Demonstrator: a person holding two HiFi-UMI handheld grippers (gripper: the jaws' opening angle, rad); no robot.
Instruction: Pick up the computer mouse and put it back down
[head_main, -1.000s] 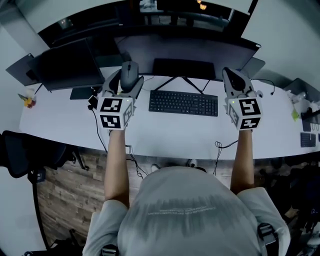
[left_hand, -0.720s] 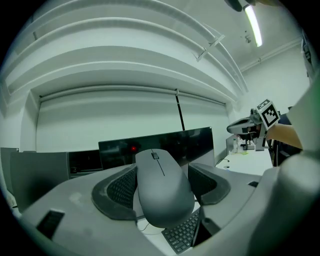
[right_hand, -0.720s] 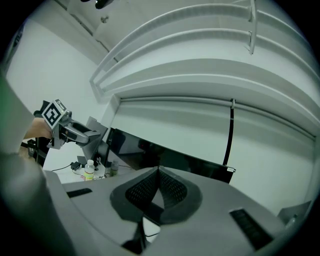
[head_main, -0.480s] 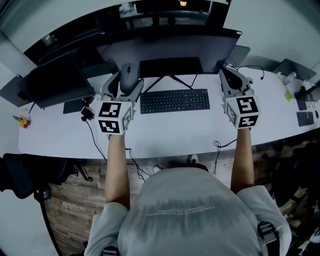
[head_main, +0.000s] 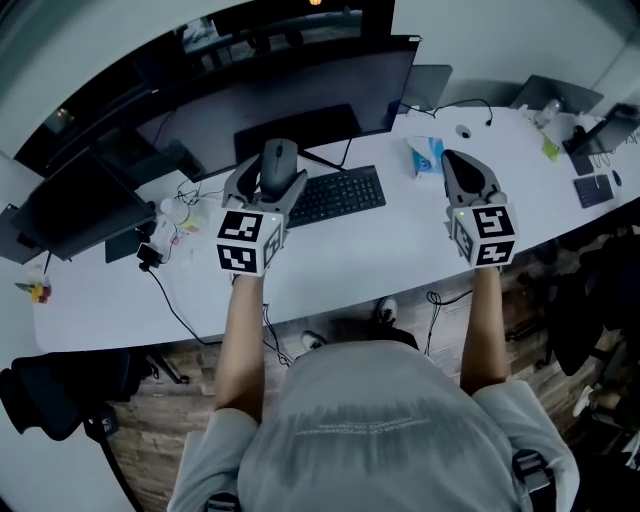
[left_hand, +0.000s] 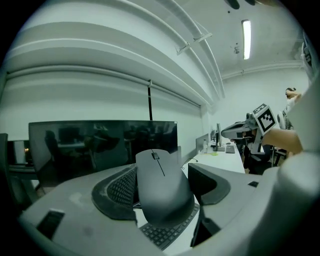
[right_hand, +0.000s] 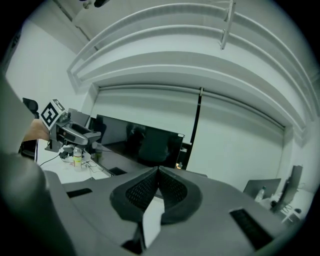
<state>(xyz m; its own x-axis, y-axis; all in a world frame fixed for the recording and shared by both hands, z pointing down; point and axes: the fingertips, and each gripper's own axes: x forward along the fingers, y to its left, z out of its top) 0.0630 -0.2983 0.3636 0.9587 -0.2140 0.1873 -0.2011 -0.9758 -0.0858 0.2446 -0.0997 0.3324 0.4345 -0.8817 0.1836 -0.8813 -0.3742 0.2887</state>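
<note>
Computer mouse (head_main: 279, 163) sits clamped between the jaws of the left hand-held gripper (head_main: 268, 185), apparently lifted off the tabletop (head_main: 370, 255) over the left end of the keyboard (head_main: 340, 195). Judged mid-carry, set-down outstanding. Right hand-held gripper (head_main: 468, 178) idles, jaws pressed together, empty. No brand legible; marker cubes (head_main: 245, 242) carry patterns only.

The left forearm (head_main: 243, 330) and right forearm (head_main: 483, 325) are bare and reach forward, roughly parallel and well apart. The left gripper (head_main: 272, 172) points ahead with its marker cube (head_main: 248, 241) just in front of the wrist. Its jaws are spread and clamp a mouse (left_hand: 162, 185) between their pads, the mouse's nose pointing away. The right gripper (head_main: 462, 165) is level with the left one. Its jaws are pressed together with nothing between them.
</note>
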